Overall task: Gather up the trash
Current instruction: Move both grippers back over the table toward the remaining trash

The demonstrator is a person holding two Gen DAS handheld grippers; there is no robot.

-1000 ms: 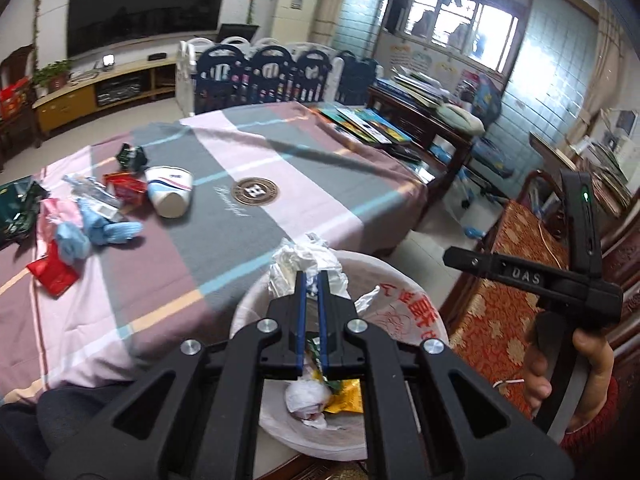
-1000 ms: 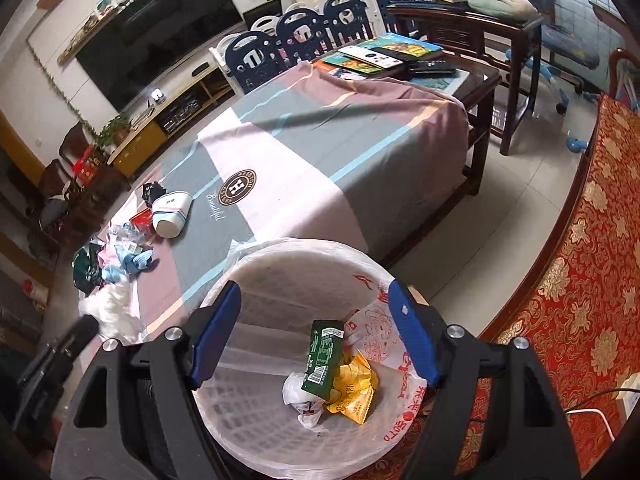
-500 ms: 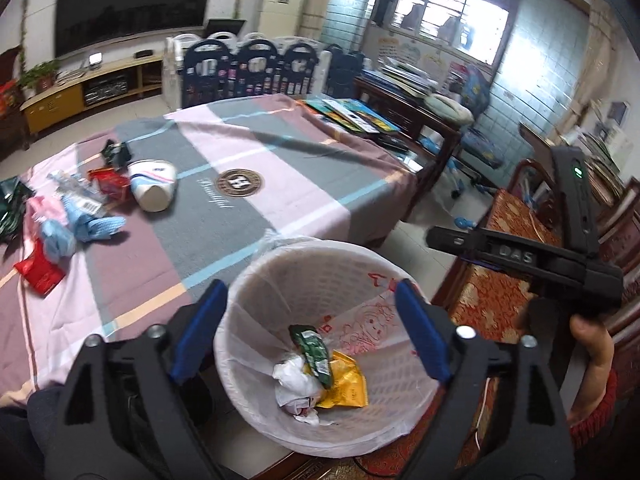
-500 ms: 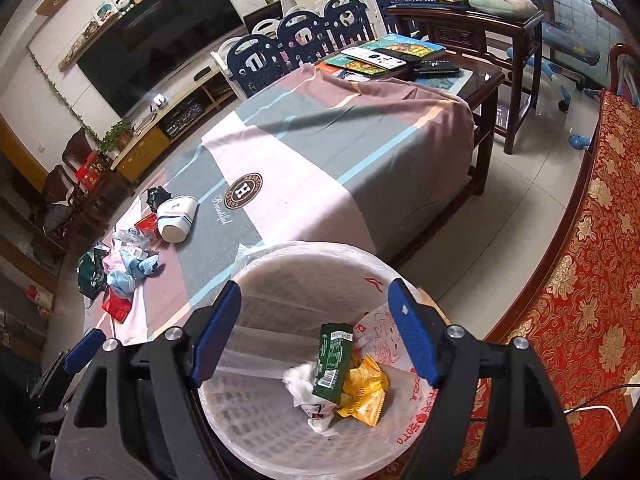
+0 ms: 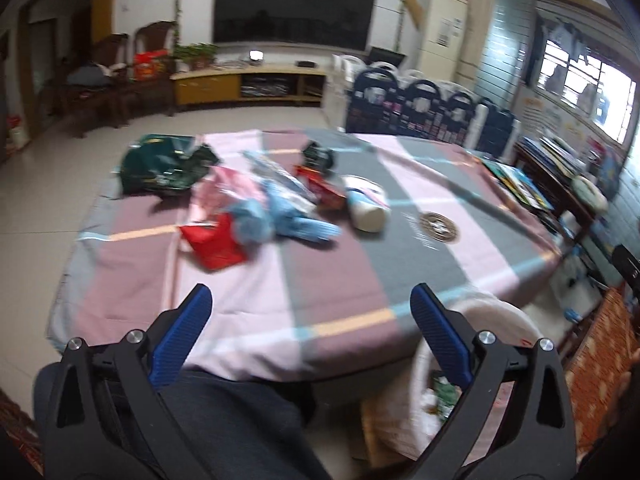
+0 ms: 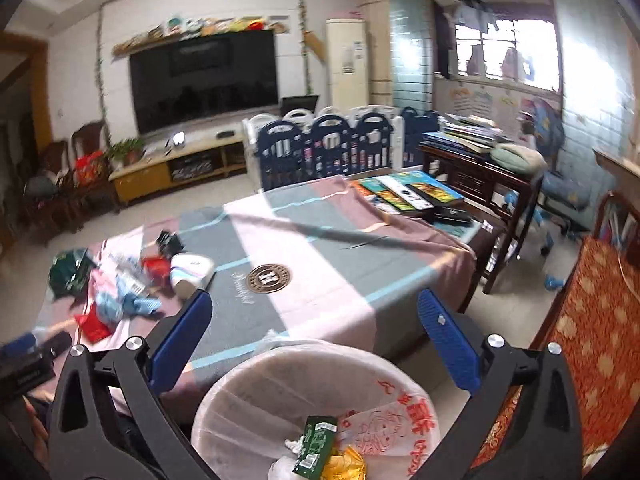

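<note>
Left hand-held gripper (image 5: 311, 307) just opened wide, holding nothing, trash pile (image 5: 256, 200) on bench (image 5: 328, 280) ahead, right hand-held gripper (image 6: 313, 313) likewise opened, empty, bin (image 6: 280, 384) below

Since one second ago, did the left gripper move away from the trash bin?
Yes. The left gripper, jaws just opened and empty, swung from above the trash bin toward the table; the bin now sits at the lower right of its view.

Both wrist views overlook table (image 5: 328, 280), bin (image 6: 304, 396)
</note>
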